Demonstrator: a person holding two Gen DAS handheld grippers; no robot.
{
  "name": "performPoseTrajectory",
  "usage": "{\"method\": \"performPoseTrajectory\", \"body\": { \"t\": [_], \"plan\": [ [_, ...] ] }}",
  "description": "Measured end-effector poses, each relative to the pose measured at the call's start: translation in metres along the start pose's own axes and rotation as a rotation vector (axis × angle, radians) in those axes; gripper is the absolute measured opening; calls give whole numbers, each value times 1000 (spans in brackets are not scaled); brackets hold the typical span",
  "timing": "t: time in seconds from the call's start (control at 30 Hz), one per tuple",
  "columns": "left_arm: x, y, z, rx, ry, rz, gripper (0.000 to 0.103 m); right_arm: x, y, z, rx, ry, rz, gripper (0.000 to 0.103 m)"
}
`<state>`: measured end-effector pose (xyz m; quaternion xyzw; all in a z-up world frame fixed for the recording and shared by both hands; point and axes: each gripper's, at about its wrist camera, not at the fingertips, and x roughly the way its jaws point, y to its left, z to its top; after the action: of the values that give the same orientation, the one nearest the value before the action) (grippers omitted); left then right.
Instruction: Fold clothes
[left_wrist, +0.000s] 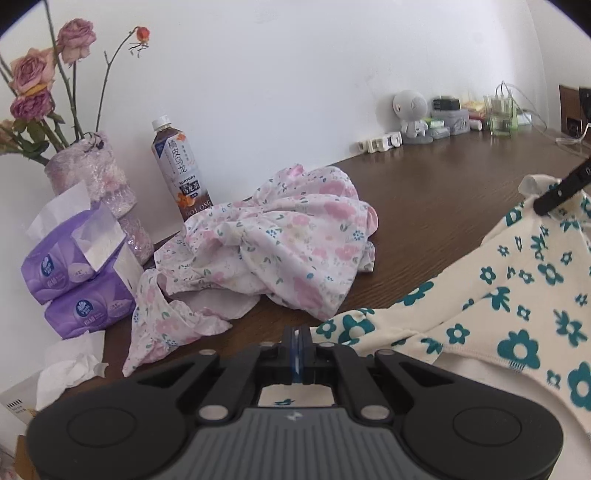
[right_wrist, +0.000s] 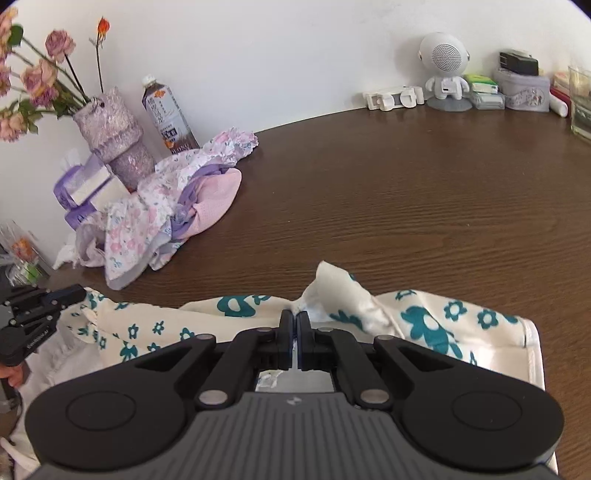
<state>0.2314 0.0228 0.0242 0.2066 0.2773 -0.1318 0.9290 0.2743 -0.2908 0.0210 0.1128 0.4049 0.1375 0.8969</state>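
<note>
My left gripper is clamped on the edge of the cream garment with teal flowers. My right gripper is clamped on a bunched fold of the same garment. The garment lies at the near edge of the brown table, stretched between both grippers. A crumpled pink floral garment lies farther back, just beside the tea bottle and purple tissue packs
</note>
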Motion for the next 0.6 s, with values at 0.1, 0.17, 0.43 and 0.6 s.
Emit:
{"method": "performPoseTrajectory", "body": {
  "t": [0.1, 0.17, 0.43, 0.6],
  "plan": [
    [9, -4, -4, 12, 27, 35, 1, 6, 5, -2, -35, 6, -15, 2],
    [10, -4, -8, 17, 37, 46, 1, 9, 9, -4, -57, 11, -23, 7],
    [0, -5, -14, 14, 14, 75, 8, 1, 5, 5, -25, -45, -8, 26],
    [6, -11, -21, 33, 21, 92, 8, 16, 4, 1, -51, -21, -56, 22]
  ]
}}
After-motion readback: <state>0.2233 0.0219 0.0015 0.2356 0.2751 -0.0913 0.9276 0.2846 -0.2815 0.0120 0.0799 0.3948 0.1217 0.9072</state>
